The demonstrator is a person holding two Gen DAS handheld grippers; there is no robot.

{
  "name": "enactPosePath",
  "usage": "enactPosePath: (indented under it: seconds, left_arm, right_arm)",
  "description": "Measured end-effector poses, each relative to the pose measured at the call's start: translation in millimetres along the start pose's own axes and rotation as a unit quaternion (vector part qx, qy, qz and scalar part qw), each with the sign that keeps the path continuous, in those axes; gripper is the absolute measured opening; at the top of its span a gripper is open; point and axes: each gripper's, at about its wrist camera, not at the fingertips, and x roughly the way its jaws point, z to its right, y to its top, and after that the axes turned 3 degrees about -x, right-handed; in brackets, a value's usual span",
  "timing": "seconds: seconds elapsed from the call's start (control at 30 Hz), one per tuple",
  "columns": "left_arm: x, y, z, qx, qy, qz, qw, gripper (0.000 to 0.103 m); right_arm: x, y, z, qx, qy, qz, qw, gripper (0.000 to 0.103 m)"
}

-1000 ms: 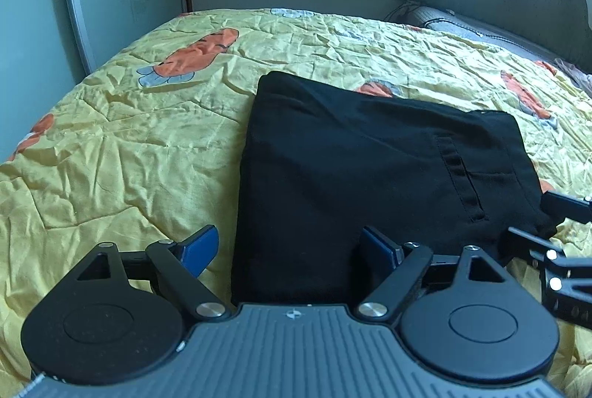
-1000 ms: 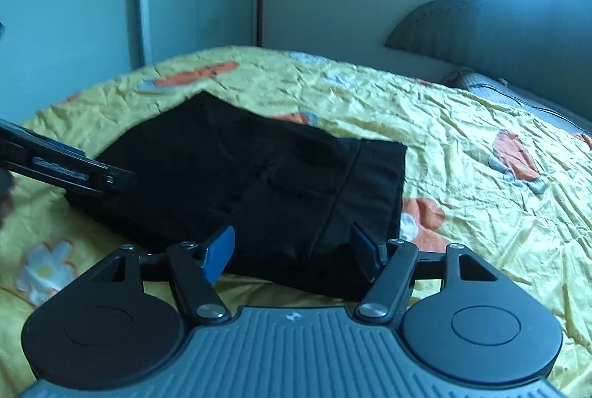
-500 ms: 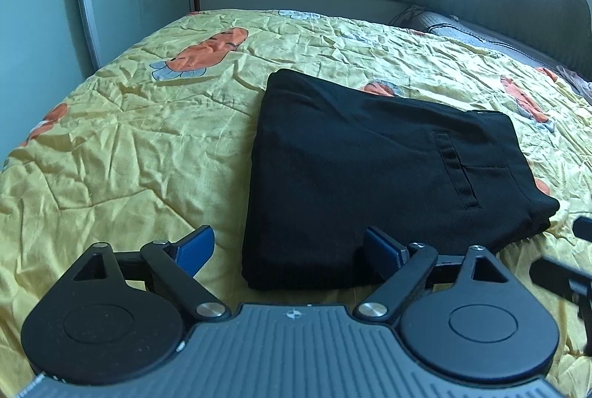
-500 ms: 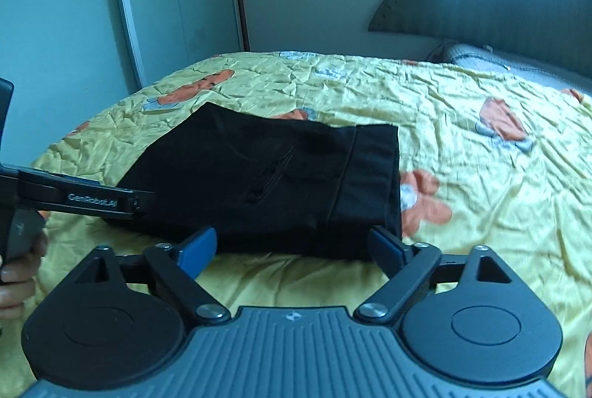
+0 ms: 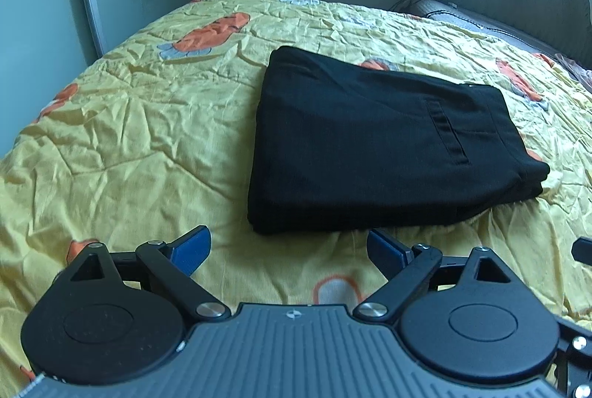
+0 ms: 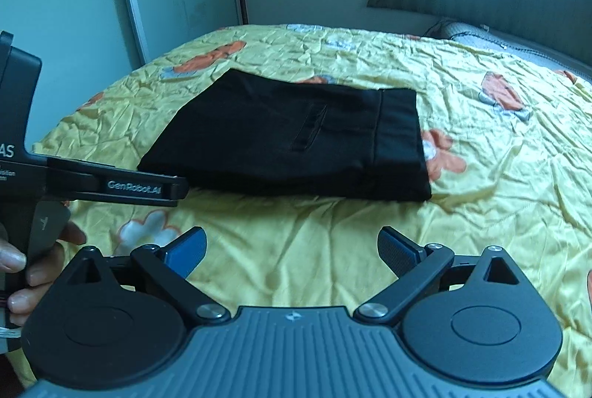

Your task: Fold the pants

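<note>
The black pants (image 5: 373,142) lie folded into a flat rectangle on the yellow bedspread (image 5: 129,139), near the bed's middle, just ahead of the left gripper (image 5: 288,246) and the right gripper (image 6: 292,250). Both grippers stand spread and hold nothing, apart from the cloth. Only the right wrist view shows the left hand (image 6: 26,268). 1 pocket seam shows on top.

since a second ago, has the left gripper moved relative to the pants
Yes. The left gripper has backed off: its open jaws overlapped the near edge of the folded pants before; now yellow bedspread shows between them.
</note>
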Motion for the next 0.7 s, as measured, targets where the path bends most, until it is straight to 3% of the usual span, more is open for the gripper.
enactPosePath:
  seconds: [0.13, 0.23, 0.27, 0.37, 0.4, 0.53, 0.7]
  left_arm:
    - [-2.1, -2.5, -2.4, 0.000, 0.002, -0.003, 1.0000, 0.093]
    - [-3.1, -3.3, -4.4, -0.003, 0.003, -0.002, 1.0000, 0.093]
    - [-3.2, -3.5, -5.1, -0.005, 0.003, -0.003, 1.0000, 0.093]
    - [-4.1, -4.9, -4.9, -0.005, 0.001, -0.005, 1.0000, 0.093]
    - [-4.6, -5.8, -4.4, -0.004, 0.001, -0.005, 1.0000, 0.093]
    - [-5.5, -8.5, -2.4, 0.004, 0.006, -0.004, 1.0000, 0.093]
    - [-5.3, -10.1, -2.4, 0.002, 0.004, -0.006, 1.0000, 0.093]
  right_arm:
    - [-10.5, 2.3, -2.9, 0.041, 0.019, -0.022, 0.999, 0.100]
    - [-21.1, 5.1, 4.0, 0.093, 0.079, -0.018, 0.992, 0.100]
    - [-22.9, 5.3, 2.5, 0.087, 0.074, -0.007, 0.993, 0.100]
    - [-13.0, 4.5, -12.1, 0.035, -0.021, -0.006, 0.999, 0.102]
    - [-9.3, 3.1, -14.2, 0.031, -0.031, -0.007, 0.999, 0.102]
    - [-1.6, -0.1, -9.3, 0.078, 0.015, -0.015, 0.997, 0.102]
    - [7.5, -5.0, -15.2, 0.048, -0.043, -0.005, 0.998, 0.102]
